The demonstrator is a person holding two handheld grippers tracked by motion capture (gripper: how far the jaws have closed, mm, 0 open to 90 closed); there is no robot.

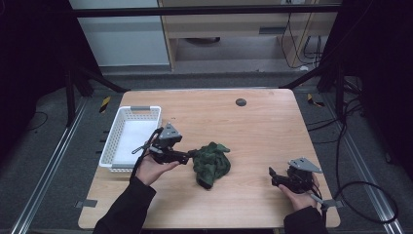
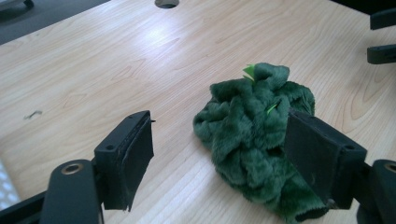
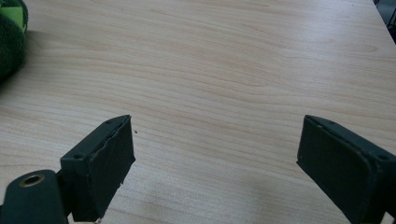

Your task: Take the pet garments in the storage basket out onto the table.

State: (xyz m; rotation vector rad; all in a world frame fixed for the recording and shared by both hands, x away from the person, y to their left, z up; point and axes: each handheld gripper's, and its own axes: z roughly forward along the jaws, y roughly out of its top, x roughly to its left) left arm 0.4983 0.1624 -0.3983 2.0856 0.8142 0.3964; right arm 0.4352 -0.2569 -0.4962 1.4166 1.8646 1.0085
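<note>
A crumpled dark green fuzzy cloth lies near the middle of the wooden table. My left gripper sits just left of it, open. In the left gripper view the cloth lies between the wide-apart jaws of the left gripper, up against the right one, with a small light green tag on top. My right gripper rests open near the front right of the table, well clear of the cloth. In the right gripper view the right gripper has bare wood between its jaws, and an edge of the cloth shows at the far left.
A white plastic basket stands at the table's left edge, behind my left hand. A dark round hole sits in the tabletop near the back edge. Cables trail on the floor to the right of the table.
</note>
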